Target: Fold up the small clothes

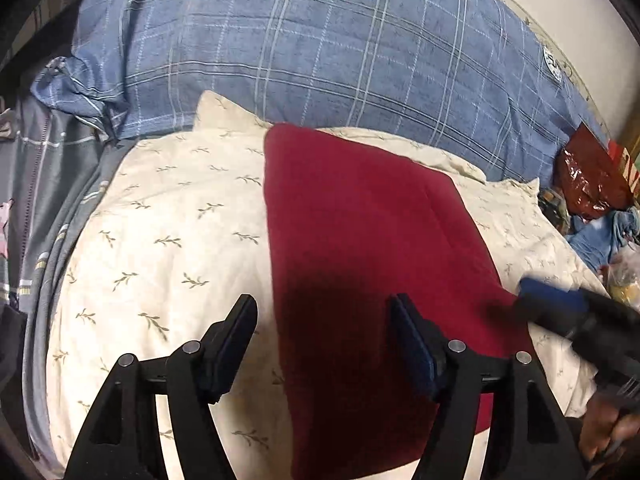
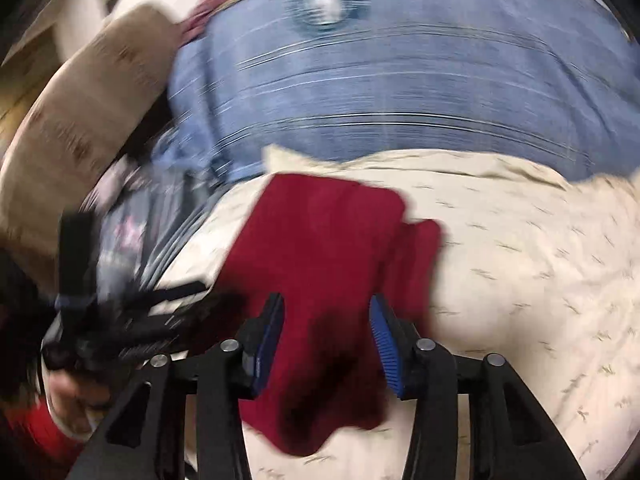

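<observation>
Cloth first: a dark red garment (image 1: 360,240) lies folded into a long slab on a cream pillow printed with small leaf sprigs (image 1: 168,240), and I see it running from the pillow's far edge down toward its near edge, under both of my tools. My left hand-held gripper (image 1: 324,344) hangs over the garment's near left edge with its jaws spread wide and nothing between them; the left finger sits above bare pillow, the right finger above the red cloth. In that same view my right hand-held gripper (image 1: 560,304) comes in from the right side, its blue-padded tip at the garment's right edge, though blur keeps me from saying whether it touches. From the right wrist camera everything is smeared by motion, but the right hand-held gripper (image 2: 326,340) shows its blue pads apart, wide, with the red garment (image 2: 320,240) lying below the gap rather than pinched; a second red layer sticks out past the fold on the right side. The left hand-held gripper (image 2: 120,320) appears there as a black blur at the pillow's left edge. Beyond the pillow's far edge lies a blue plaid cover with a round crest (image 1: 320,40), and a grey striped cloth (image 1: 60,184) bunches along the pillow's left edge. At the far right sits a shiny red plastic packet (image 1: 588,176).
</observation>
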{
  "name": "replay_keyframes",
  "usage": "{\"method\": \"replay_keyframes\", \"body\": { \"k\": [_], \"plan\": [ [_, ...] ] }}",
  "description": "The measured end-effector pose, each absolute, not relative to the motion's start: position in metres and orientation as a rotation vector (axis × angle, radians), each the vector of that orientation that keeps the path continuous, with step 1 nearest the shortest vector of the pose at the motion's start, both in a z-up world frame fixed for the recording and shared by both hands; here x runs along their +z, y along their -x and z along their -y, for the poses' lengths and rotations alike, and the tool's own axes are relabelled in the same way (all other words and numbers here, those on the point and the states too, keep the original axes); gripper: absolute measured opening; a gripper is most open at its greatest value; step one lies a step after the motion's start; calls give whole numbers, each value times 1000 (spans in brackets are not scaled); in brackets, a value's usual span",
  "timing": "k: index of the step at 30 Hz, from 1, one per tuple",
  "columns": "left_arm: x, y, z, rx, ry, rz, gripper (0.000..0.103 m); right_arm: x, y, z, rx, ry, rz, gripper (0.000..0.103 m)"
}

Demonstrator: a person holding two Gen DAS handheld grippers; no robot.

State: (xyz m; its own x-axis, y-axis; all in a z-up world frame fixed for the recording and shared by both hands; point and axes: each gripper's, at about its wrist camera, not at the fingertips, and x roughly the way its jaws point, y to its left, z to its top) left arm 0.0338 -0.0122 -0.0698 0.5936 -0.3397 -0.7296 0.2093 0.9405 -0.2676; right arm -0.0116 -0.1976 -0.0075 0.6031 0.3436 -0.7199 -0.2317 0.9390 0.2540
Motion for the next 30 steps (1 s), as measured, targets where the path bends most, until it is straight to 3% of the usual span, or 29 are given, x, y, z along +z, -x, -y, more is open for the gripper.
{"method": "replay_keyframes", "body": {
  "k": [3,7,13,16,30],
  "plan": [
    [-75,-17,9,-310,163,-837,74,-37,12,182,240,-7,-947,26],
    [-84,-3,6,-319,170,-810,77,-65,13,193,161,-33,-987,32],
    [-86,-5,5,-306,161,-785,77,-30,19,191,166,-70,-910,37],
    [-81,-3,9,-297,142,-767,77,-13,12,186,130,-44,-840,48],
    [-84,-9,13,-285,99,-758,83,-66,-67,182,61,-61,-937,47]
  ]
}}
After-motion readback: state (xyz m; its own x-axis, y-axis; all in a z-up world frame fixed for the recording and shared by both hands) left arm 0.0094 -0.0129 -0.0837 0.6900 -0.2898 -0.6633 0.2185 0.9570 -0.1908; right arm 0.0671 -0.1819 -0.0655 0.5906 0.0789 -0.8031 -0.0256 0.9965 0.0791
